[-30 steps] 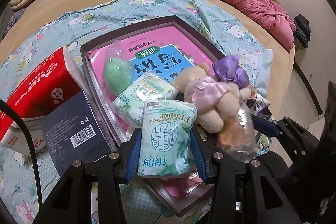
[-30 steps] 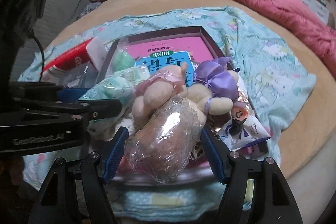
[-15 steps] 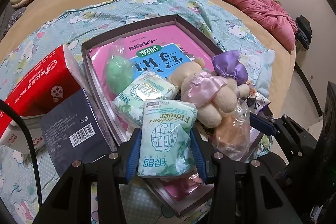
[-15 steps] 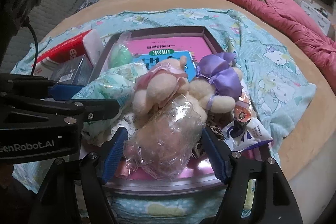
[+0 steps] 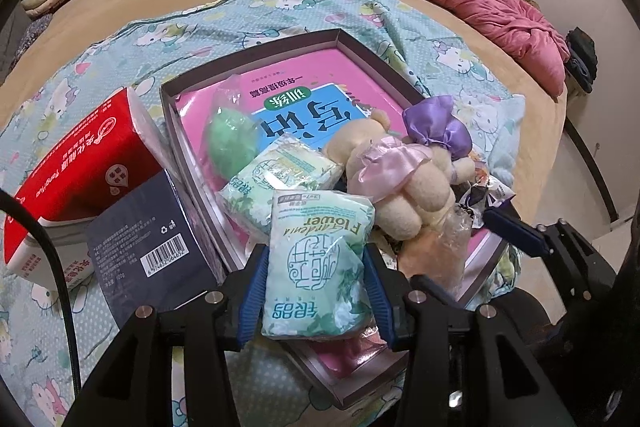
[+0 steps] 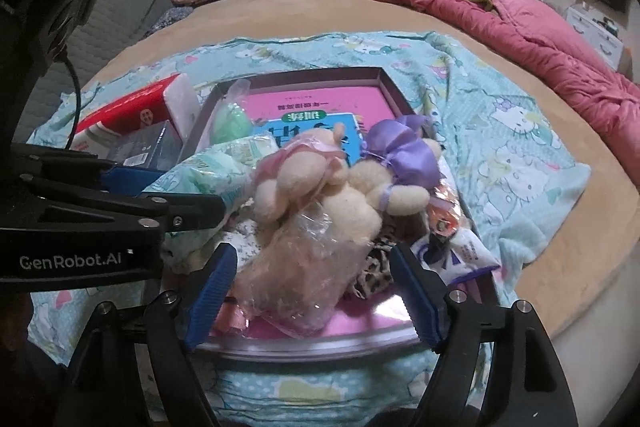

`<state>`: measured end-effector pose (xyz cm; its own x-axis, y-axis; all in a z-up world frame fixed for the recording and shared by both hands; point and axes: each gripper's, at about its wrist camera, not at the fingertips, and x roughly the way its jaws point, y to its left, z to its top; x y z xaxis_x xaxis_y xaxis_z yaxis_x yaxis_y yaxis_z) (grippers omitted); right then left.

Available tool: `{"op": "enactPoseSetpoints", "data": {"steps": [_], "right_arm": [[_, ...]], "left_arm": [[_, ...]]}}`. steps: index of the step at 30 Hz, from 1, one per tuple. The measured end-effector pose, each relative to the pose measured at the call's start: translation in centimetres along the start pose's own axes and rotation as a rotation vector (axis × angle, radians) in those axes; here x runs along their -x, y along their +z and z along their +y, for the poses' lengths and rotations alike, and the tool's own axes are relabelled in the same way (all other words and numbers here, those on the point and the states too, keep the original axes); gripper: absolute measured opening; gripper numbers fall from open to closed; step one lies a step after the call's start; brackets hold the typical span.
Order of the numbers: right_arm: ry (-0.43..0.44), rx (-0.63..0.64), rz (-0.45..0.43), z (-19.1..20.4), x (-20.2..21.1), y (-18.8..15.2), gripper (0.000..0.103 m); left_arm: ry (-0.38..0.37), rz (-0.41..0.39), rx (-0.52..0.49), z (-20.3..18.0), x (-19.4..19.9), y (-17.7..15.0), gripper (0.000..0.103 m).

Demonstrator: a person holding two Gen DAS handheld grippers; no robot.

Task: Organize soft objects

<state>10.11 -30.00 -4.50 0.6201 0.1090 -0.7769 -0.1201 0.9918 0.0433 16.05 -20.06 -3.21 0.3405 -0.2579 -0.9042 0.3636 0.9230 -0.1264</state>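
My left gripper (image 5: 314, 291) is shut on a green "Flower" tissue pack (image 5: 316, 227) over the near edge of a dark-rimmed shallow box (image 5: 256, 51). A second green tissue pack (image 5: 280, 175) lies just beyond it. My right gripper (image 6: 313, 259) has its jaws opening; a clear bag with a peach soft thing (image 6: 292, 287) lies between the pads, untouched by them, resting in the box (image 6: 312, 73). Behind the bag lean a plush bear in pink (image 6: 304, 171) and one in purple (image 6: 400, 155). A green soft item in a bag (image 5: 232, 143) lies on the pink book.
A red tissue box (image 5: 80, 163) and a dark blue carton (image 5: 148, 239) stand left of the box. A snack packet (image 6: 456, 251) lies at its right corner. The box rests on a light blue cartoon-print sheet (image 6: 512, 147); a pink quilt (image 6: 540, 27) is heaped at the back right.
The right gripper's jaws have spread wider and come off the clear bag, which has settled lower in the box. The left gripper and its tissue pack have stayed put.
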Motion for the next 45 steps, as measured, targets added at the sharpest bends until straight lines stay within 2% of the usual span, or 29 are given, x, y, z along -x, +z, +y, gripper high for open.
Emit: {"op": "enactPoseSetpoints", "data": {"steps": [4, 10, 14, 25, 36, 38, 45], "right_arm": [[-0.020, -0.037, -0.029, -1.1, 1.6, -0.3, 0.080], [-0.072, -0.147, -0.089, -3.4, 3.8, -0.6, 0.081], [-0.086, -0.170, -0.095, -3.9, 4.1, -0.7, 0.081], [-0.069, -0.214, -0.133, -3.4, 5.3, -0.1, 0.081], [-0.092, -0.182, -0.168, -1.5, 6.6, 0.6, 0.081], [-0.088, -0.182, -0.182, -1.2, 7.2, 0.9, 0.081], [-0.048, -0.179, -0.226, 0.3, 9.6, 2.2, 0.081]], "left_arm": [[-0.006, -0.001, 0.011, 0.2, 0.1, 0.0, 0.049], [-0.011, -0.004, 0.013, 0.0, 0.1, -0.3, 0.059], [-0.015, -0.020, 0.011, -0.2, 0.4, -0.4, 0.062], [0.005, -0.115, 0.019, 0.3, 4.2, -1.1, 0.078], [0.026, -0.176, 0.055, 1.9, 7.3, -2.7, 0.081], [0.032, -0.180, 0.063, 2.4, 7.8, -3.0, 0.084], [0.060, -0.223, 0.087, 3.4, 9.9, -4.0, 0.085]]}}
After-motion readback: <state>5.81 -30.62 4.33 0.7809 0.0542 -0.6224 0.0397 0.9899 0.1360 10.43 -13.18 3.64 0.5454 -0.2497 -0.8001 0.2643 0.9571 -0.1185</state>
